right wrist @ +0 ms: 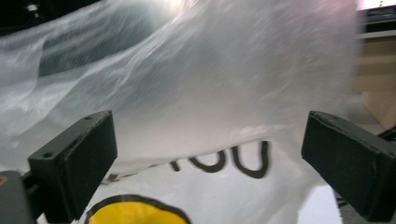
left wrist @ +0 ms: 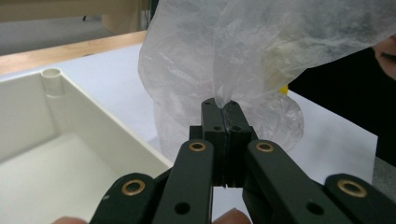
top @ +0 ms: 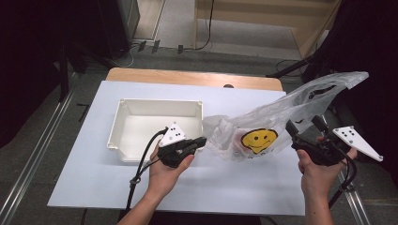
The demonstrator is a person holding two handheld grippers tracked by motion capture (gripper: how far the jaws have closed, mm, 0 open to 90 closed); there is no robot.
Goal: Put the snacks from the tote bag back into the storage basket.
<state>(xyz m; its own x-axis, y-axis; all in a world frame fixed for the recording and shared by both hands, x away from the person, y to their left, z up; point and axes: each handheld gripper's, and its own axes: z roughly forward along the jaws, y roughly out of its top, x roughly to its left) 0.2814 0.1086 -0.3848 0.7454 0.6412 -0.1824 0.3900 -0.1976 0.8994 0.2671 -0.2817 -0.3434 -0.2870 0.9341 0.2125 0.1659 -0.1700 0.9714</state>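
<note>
A white bin (top: 141,123) sits on the white table (top: 84,178) (wooden edge behind).

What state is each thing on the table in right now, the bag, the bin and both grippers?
plastic bag: crumpled, partly lifted off the table, one edge pinched.
left gripper: shut on a fold of the plastic bag.
right gripper: jaws wide apart, bag film in front of them, not gripped.
white bin: upright, open-topped, empty.
table: covered by a white sheet, wooden edge bare at the far side.
</note>
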